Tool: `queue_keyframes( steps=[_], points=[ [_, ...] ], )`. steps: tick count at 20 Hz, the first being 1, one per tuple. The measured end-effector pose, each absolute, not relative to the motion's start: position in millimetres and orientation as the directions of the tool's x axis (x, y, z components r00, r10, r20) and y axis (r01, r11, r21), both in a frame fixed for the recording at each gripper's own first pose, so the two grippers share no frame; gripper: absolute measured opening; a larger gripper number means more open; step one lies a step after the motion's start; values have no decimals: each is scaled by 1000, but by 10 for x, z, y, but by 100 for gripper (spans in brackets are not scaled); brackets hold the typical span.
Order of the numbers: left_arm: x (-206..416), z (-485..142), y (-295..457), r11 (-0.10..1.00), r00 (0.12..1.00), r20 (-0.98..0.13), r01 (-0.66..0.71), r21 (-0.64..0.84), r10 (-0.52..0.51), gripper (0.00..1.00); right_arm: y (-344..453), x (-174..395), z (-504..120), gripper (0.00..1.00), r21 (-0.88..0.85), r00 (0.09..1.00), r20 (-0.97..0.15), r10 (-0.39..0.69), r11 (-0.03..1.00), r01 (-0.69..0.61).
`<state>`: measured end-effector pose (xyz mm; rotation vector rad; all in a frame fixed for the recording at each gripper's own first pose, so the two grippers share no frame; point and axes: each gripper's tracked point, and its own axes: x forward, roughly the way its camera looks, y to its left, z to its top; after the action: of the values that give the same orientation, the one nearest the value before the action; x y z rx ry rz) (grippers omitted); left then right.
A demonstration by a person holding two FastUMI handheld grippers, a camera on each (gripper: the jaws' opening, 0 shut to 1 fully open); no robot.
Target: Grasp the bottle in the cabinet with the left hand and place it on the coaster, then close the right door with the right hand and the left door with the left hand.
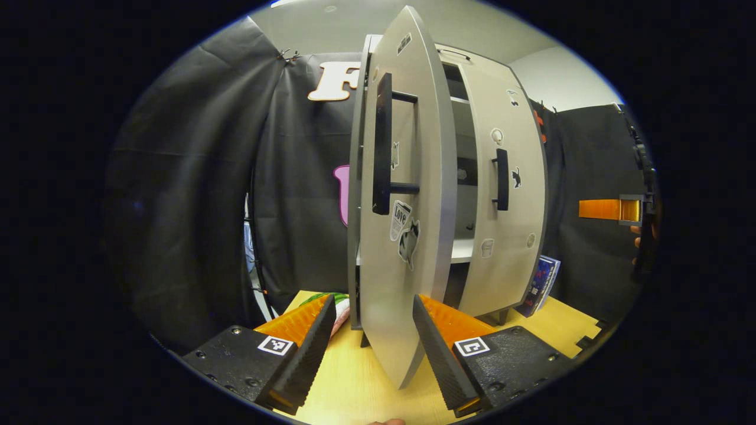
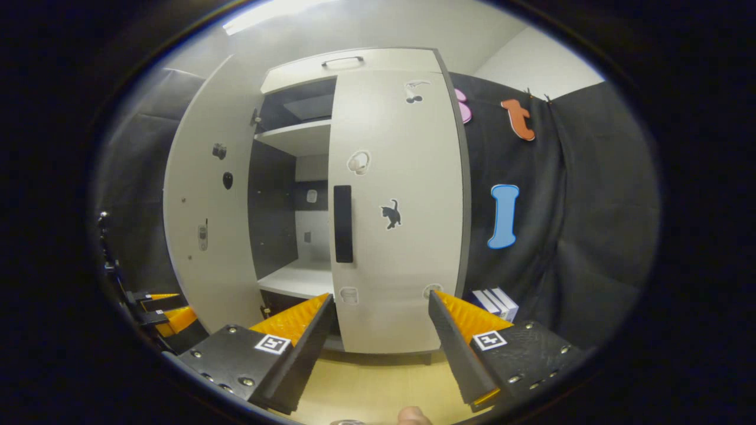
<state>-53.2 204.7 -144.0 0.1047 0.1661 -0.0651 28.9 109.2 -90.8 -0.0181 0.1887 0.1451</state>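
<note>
You can read one word here: "Love", printed on a sticker (image 1: 401, 218) low on the left door (image 1: 407, 248) in the left gripper view, just above a cat-shaped sticker (image 1: 409, 242). The other stickers on your cabinet doors are pictures without lettering, such as the black cat sticker (image 2: 390, 213) on the right door (image 2: 396, 236) in the right gripper view. Each gripper carries small square black-and-white code markers, one on the left gripper (image 1: 368, 342) at its finger base (image 1: 276, 345) and one on the right gripper (image 2: 378, 348) likewise (image 2: 489, 340); they are patterns, not readable text. The box (image 1: 540, 283) beside the cabinet has print too small for you to make out.
</note>
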Motion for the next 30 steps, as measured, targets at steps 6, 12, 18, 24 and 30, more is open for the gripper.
queue_keyframes(
  steps=[6,12,18,24,30],
  points=[
    [-443,-1484,1837,987,978,-177,126,98,-107,84,1048,290,-887,96,1,978,-177,113,993,-114],
    [-338,-1564,1669,982,971,-188,168,89,-149,84,995,262,-888,97,-2,980,-174,97,995,-99],
    [-245,-1621,1499,978,963,-194,201,54,-187,84,953,258,-883,96,-4,982,-171,84,996,-86],
    [-210,-1758,1220,962,942,-229,264,63,-244,84,912,249,-897,96,-19,982,-174,79,996,-84],
    [-232,-1815,997,941,923,-253,324,97,-291,84,846,226,-918,96,-25,981,-182,61,997,-67]
  ],
)
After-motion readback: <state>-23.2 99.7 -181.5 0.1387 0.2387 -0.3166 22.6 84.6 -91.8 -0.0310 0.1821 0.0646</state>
